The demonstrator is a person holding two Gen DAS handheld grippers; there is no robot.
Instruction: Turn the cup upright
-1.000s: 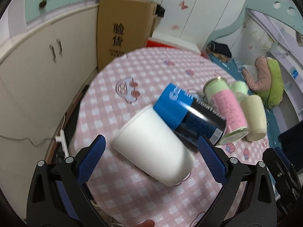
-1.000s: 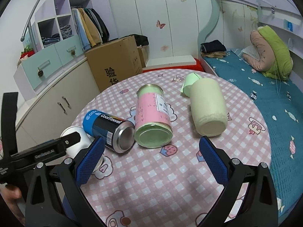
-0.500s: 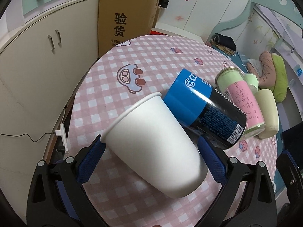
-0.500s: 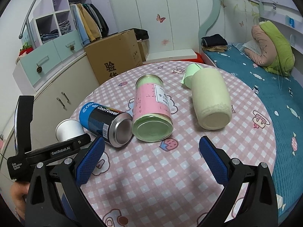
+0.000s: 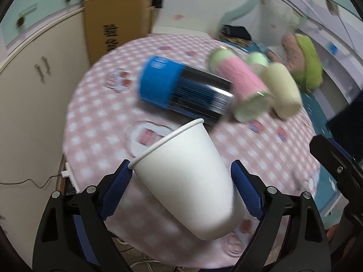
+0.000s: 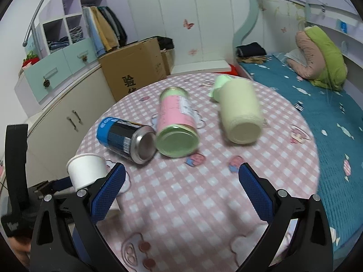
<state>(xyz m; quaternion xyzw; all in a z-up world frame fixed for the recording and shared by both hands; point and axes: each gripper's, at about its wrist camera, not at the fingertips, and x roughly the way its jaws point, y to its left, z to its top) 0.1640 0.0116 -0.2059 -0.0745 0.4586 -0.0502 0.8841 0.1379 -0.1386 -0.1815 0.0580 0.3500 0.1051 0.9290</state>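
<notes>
**Paper cup caught between the left jaws at the table's edge**

Here, the left gripper (image 5: 181, 187) has its blue-padded jaws closed on the white paper cup (image 5: 192, 179), which is tilted, rim up and to the left, over the near left edge of the round pink-checked table (image 6: 204, 192). The right gripper (image 6: 181, 190) hangs over the table's near edge with jaws spread wide and nothing between them. Toward the middle lie a blue-and-black can (image 6: 127, 137), a pink-and-green cylindrical tin (image 6: 175, 129) touching it, and a pale cream tumbler (image 6: 240, 113) on its side nearby.
</notes>
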